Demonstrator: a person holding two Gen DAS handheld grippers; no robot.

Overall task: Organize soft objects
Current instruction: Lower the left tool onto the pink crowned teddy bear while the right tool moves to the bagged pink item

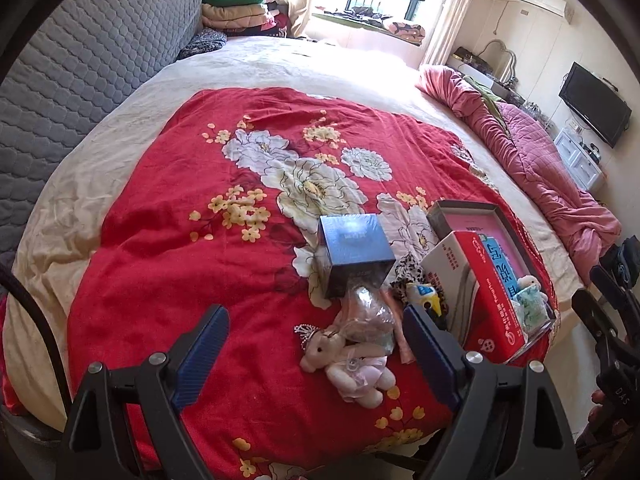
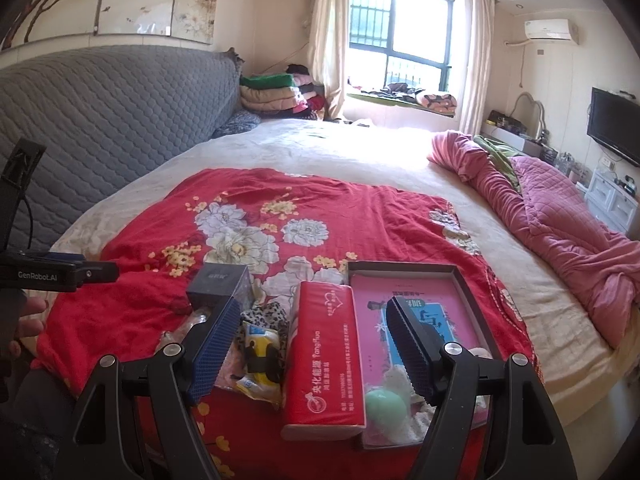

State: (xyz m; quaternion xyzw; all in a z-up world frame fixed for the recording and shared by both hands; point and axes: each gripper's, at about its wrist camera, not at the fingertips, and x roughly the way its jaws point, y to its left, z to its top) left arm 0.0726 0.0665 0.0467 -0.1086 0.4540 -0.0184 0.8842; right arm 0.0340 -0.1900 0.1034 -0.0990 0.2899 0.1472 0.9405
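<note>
A pink plush bear with a tiara [image 1: 346,364] lies on the red floral quilt [image 1: 168,240], between my left gripper's open fingers. My left gripper [image 1: 316,356] is open and empty just above it. A yellow plush toy [image 1: 424,300] and a leopard-print cloth [image 1: 406,272] lie beside a red box [image 1: 492,292]. A grey tray with a pink lining [image 2: 416,308] holds a white-and-green plush toy [image 2: 386,400]. My right gripper [image 2: 320,344] is open and empty above the red box [image 2: 324,356], with the yellow toy [image 2: 260,356] to its left.
A dark blue box [image 1: 352,248] and a clear plastic bag [image 1: 368,312] lie by the bear. A rolled pink duvet [image 2: 560,216] lies at the bed's right. A grey quilted headboard [image 2: 104,112] stands at the left. Folded blankets [image 2: 276,92] are stacked far back.
</note>
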